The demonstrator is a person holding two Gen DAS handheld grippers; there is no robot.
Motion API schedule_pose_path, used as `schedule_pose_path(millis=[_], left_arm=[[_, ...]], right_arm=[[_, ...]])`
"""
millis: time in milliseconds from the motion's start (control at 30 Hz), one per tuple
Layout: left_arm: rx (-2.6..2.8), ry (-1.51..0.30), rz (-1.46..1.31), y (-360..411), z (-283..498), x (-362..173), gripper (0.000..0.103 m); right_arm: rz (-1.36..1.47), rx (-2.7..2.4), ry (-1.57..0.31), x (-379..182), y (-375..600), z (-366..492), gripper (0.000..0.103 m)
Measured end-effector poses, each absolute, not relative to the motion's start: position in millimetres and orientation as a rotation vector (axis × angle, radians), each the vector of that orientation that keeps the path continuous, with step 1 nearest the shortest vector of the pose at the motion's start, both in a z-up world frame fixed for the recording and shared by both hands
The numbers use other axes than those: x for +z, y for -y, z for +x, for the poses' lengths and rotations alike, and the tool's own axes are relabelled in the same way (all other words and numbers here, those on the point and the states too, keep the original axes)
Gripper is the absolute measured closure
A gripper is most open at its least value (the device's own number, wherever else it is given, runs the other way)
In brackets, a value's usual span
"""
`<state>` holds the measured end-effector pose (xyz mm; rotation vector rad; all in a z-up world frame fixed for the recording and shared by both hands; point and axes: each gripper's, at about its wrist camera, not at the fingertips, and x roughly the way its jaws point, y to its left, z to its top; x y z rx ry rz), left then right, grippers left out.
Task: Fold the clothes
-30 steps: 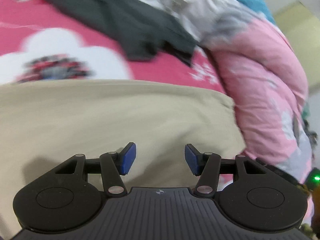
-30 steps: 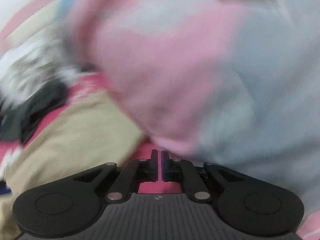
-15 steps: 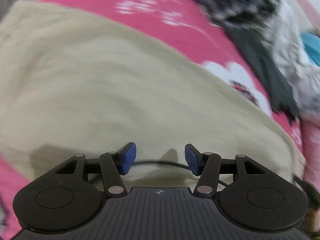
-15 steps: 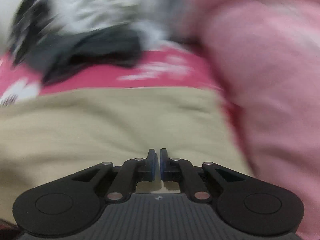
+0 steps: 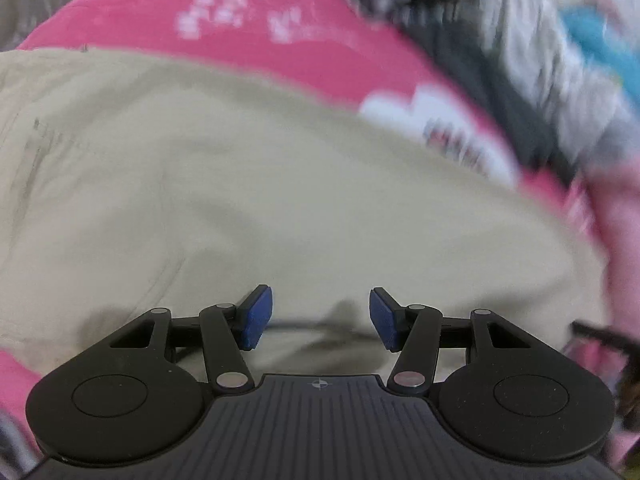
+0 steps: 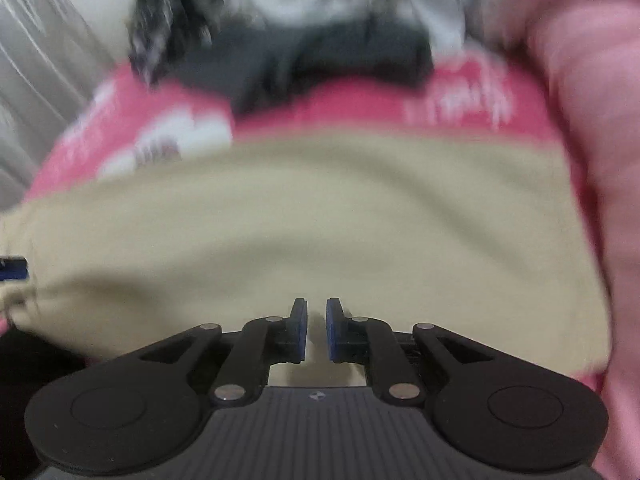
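A beige garment [image 5: 280, 200] lies spread flat on a pink patterned bedsheet [image 5: 280, 40]. My left gripper [image 5: 320, 316] hangs over its near part, pointing steeply down. It is open, with nothing between its blue pads. A thin black cord [image 5: 300, 323] runs across the cloth just under those pads. In the right wrist view the same beige garment [image 6: 320, 220] fills the middle. Over its near edge, my right gripper [image 6: 316, 328] has its jaws opening. A narrow gap shows between the pads, and no cloth is in it.
A heap of dark grey, black-and-white and light grey clothes [image 6: 320, 60] lies beyond the garment on the bedsheet [image 6: 360, 112]. A bulky pale pink quilt [image 6: 580, 120] rises at the right. A grey curtain [image 6: 32, 80] hangs at the far left.
Both views swung across the bed. The right one left the pink quilt and now faces the beige garment. The right jaws have parted a little. The left jaws kept the same width.
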<state>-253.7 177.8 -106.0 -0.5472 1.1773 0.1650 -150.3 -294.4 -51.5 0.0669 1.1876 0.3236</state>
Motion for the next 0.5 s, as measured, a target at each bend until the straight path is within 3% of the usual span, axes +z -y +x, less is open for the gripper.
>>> schedule_pose_path(millis=[67,167,233,367,500], left_arm=[[0.197,-1.231,-0.500,-182,-261,-115,0.049],[0.212,-1.209,-0.549,-194,-272,-107,0.049],[0.218,-1.185,-0.582,-198,-275,-100,0.049],[0.213,-1.174,-0.565,-196,-270,-94,0.049],[0.231,-1.237,-0.422,-184,-261,-102,0.048]], right_arm=[[0.096,0.238,-1.251,-64,313,-166,0.099],[0.117,0.120,-1.311,-69,334,-186,0.099],[0.086,0.112,-1.267,-52,328,-193,0.091],[0.037,0.280,-1.122,-26,286,-180,0.091],[-0.080,0.380,-1.155,-53,244,-168,0.091]])
